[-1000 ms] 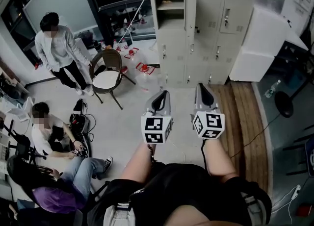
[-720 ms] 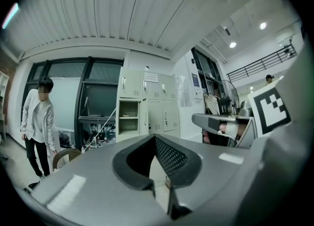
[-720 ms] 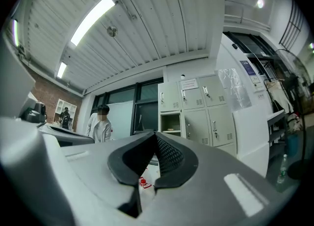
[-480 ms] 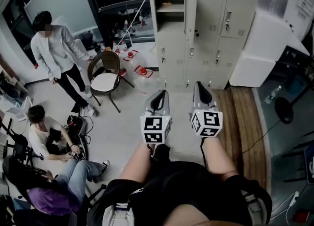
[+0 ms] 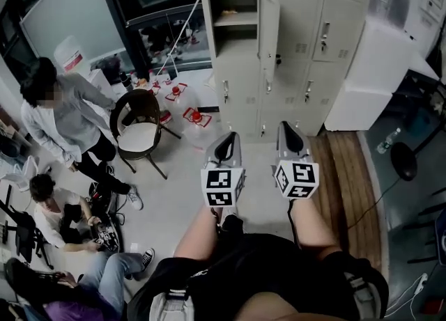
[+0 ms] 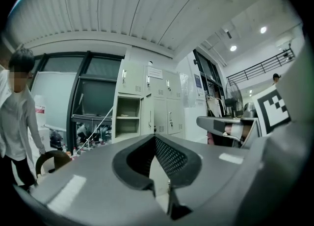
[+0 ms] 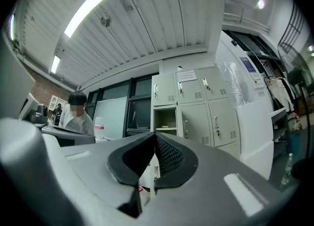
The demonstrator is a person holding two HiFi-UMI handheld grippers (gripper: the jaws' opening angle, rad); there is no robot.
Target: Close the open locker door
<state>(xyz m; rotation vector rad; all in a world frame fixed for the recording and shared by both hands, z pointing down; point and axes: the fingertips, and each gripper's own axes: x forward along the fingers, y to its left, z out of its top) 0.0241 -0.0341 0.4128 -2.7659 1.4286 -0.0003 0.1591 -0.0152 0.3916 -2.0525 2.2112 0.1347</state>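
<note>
Between the grippers and the lockers: bare floor only. Off to the left stands a round-backed dark chair with a pale seat (image 5: 139, 130), and a scatter of red-and-white items (image 5: 189, 113) lies on the floor near the locker foot. A standing person in a light top (image 5: 64, 119) is beside the chair; a seated person (image 5: 57, 209) is low at left among cables.

Tall bank of pale grey metal lockers (image 5: 306, 41) along the far wall. The open locker door (image 5: 270, 26) hangs swung outward on the upper-left compartment (image 5: 233, 30). Inside it is one shelf with something small on it, too small to identify. The neighbouring doors are closed.

A white boxy cabinet (image 5: 364, 69) butts against the lockers' right side. A small bottle (image 5: 385, 140) stands on the dark floor beyond it.

Pale grey floor (image 5: 174, 187), with a strip of wooden boards (image 5: 345, 173) on the right. Dark glazed windows are left of the lockers, under a ribbed white ceiling with strip lights.

Left gripper (image 5: 228, 138) and right gripper (image 5: 288, 131) are side by side, aimed at the lockers and well apart from them. Jaws of both are pressed together, with nothing between them.
</note>
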